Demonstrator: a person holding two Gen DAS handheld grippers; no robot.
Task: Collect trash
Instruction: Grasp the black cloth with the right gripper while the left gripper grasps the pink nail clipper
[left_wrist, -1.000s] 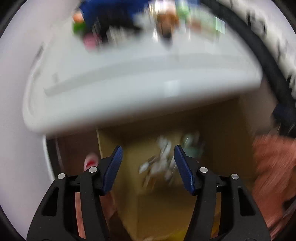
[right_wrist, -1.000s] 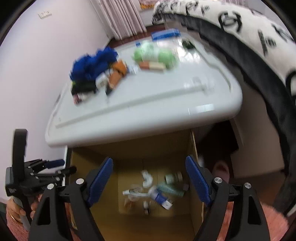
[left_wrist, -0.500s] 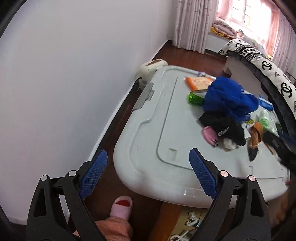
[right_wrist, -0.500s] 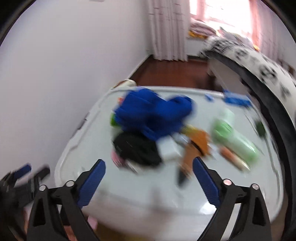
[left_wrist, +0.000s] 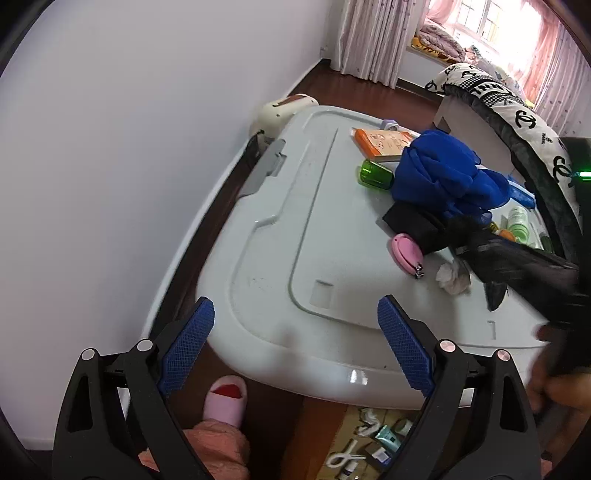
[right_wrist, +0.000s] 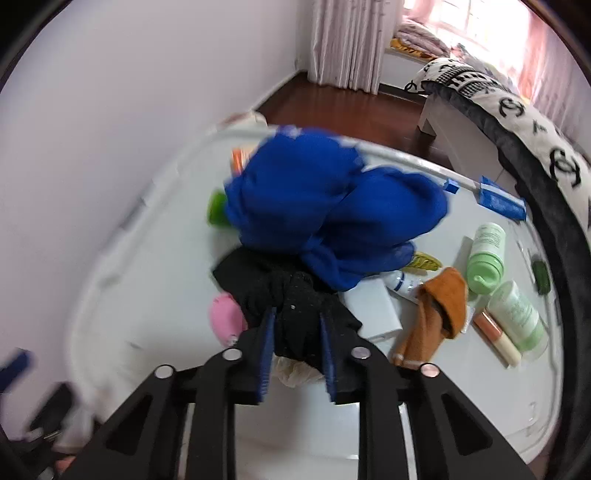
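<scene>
You face a plain white wall (left_wrist: 129, 110) above dark wood floor (left_wrist: 332, 85). Pale curtains (left_wrist: 369, 37) hang beside a bright window (left_wrist: 480, 18); a bed (left_wrist: 517, 122) with monogrammed cover stands right.

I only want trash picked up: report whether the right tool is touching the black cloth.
Touching. The right wrist view shows the right tool, its jaws just closed, with both blue pads pressed against the black cloth bunched between them.
</scene>
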